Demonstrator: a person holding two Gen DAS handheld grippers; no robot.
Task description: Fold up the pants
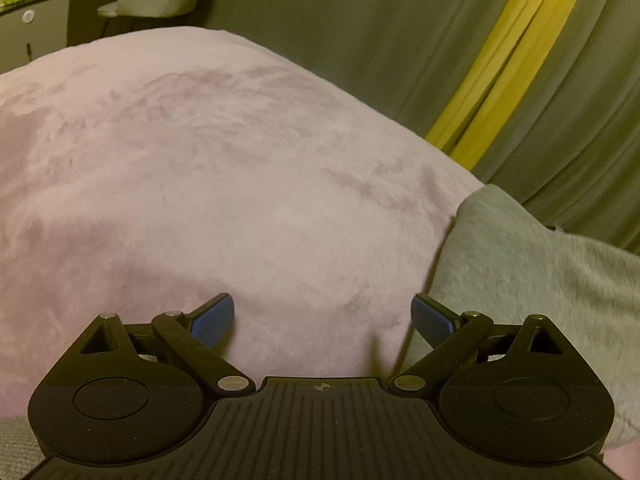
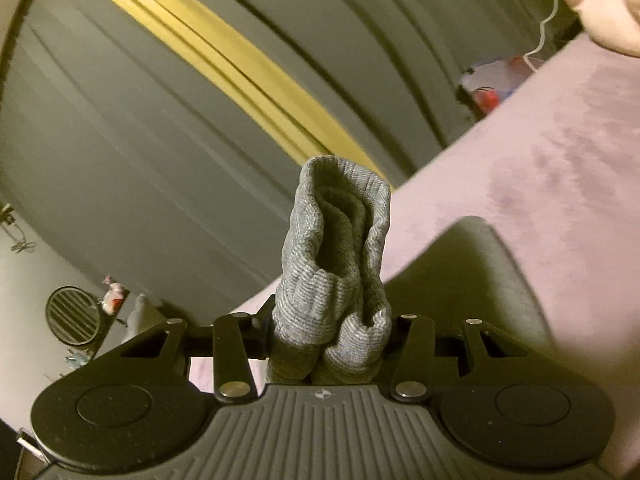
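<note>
Pants [image 2: 334, 268] are bunched in the right tool [image 2: 330, 332], which is clenched on a ribbed grey end that stands up toward twelve o'clock, above the pink bed [image 2: 540, 152]. The rest of the grey cloth lies at about three o'clock of the left tool [image 1: 322, 314], just beside its right finger. That tool is released, empty and nearer the loose part, so it looks best placed to take the next hold.

Ribbed knit pants [image 2: 336, 256]; plush matt blanket [image 1: 200, 160].

No readable text, labels, brands or numbers show in either view; the distant packaging is too blurred.
</note>
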